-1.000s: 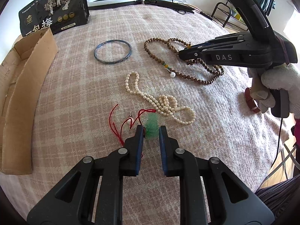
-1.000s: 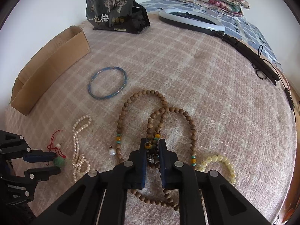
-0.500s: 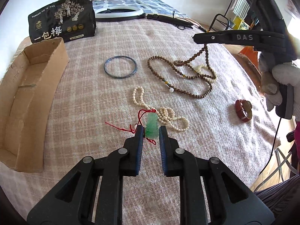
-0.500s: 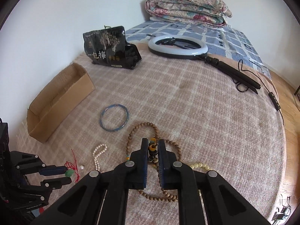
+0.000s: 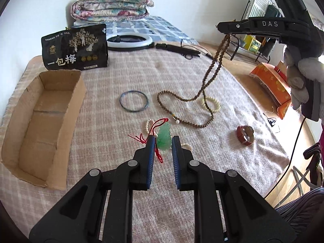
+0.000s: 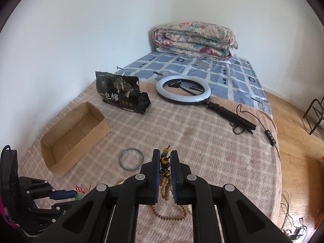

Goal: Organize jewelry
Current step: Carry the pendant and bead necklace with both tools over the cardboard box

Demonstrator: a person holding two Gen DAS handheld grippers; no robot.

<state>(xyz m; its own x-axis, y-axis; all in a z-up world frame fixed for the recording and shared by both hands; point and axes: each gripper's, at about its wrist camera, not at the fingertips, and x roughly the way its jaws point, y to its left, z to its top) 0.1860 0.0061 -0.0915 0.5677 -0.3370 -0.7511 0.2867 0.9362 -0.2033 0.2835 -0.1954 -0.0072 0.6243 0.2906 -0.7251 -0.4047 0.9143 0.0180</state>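
Bright, even daylight fills both views, strongest to the right of the jaws, where the white knitted glove (image 5: 301,75) blows out. Shadows stay soft. Fisheye bending darkens every corner; focus is sharp.

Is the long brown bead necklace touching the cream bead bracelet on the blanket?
Touching. In the left wrist view the brown bead necklace, hanging from the right gripper, drapes its strands directly across the cream bead bracelet.

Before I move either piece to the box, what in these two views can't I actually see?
- Pearl strand: left wrist view, mostly hidden behind the green pendant and the fingers.
- Wooden bead necklace: right wrist view, its hanging loop is covered by the right gripper.
- Watch: left wrist view, dial too small to read.
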